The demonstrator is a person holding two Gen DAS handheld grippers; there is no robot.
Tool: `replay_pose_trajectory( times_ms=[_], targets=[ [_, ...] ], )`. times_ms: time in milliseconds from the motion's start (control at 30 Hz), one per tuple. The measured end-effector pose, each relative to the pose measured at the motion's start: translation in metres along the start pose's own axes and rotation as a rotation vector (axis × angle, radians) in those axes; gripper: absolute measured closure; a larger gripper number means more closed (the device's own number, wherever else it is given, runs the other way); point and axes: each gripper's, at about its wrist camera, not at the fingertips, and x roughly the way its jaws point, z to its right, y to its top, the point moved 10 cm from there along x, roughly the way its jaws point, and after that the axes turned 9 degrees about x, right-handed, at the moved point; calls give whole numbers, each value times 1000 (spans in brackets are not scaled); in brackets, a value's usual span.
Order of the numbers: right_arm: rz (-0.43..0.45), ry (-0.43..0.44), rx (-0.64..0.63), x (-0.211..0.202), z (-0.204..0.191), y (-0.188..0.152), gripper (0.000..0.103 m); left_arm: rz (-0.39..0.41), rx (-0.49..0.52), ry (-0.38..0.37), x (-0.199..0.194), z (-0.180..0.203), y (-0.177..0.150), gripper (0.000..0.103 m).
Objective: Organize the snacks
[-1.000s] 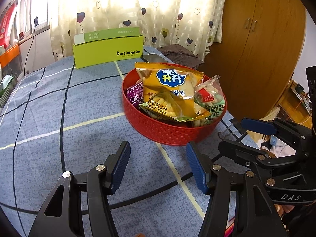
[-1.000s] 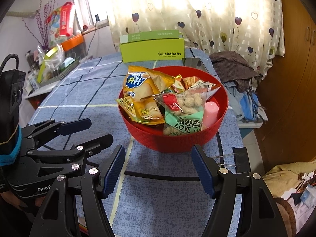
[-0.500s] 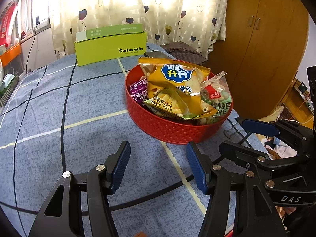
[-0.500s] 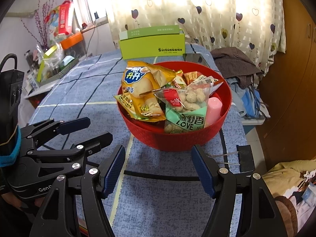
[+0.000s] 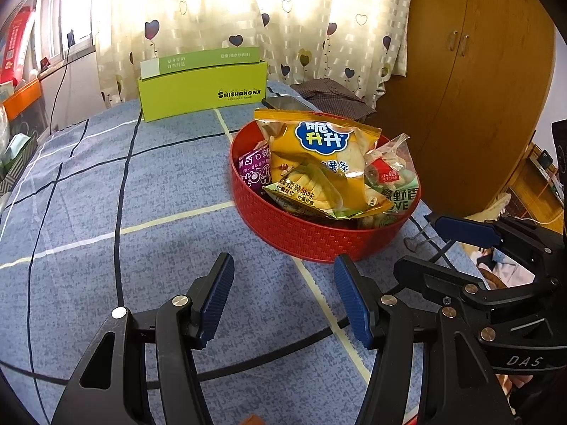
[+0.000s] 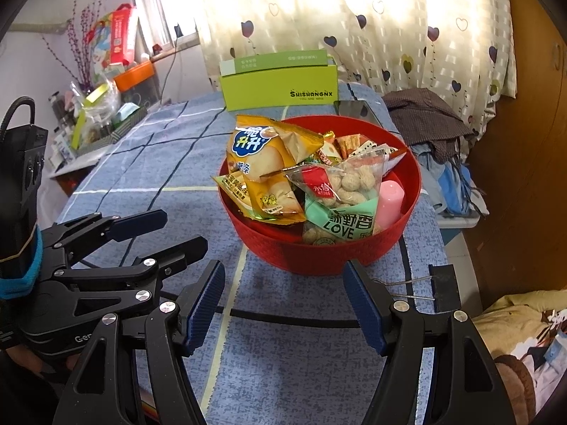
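Observation:
A round red basket (image 5: 312, 239) (image 6: 319, 255) stands on the blue checked cloth, full of snack packs. On top lie a yellow chip bag (image 5: 319, 156) (image 6: 262, 163), a clear-and-green peanut bag (image 6: 340, 198) (image 5: 393, 180), a purple pack (image 5: 253, 168) and a pink tube (image 6: 388, 200). My left gripper (image 5: 283, 294) is open and empty, low over the cloth in front of the basket. My right gripper (image 6: 283, 301) is open and empty, also just short of the basket. Each gripper shows in the other's view, the right one (image 5: 457, 244) and the left one (image 6: 166, 230).
A green cardboard box (image 5: 202, 85) (image 6: 280, 85) stands behind the basket, with a dark phone (image 5: 285, 102) beside it. A binder clip (image 6: 443, 287) lies at the table's right edge. Clothes (image 6: 428, 120) and a wooden wardrobe (image 5: 460, 71) are to the right. A cluttered shelf (image 6: 95, 113) is to the left.
Both grippers stay open. The views have shifted slightly; the basket sits a little higher and further right in the left wrist view.

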Motion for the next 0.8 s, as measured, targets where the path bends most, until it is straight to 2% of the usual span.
replay_pose_trajectory(
  times_ms=[800],
  targets=[
    [4,4,4,-5,0,2,34,3,7,5,-3,4,0,43]
  ],
)
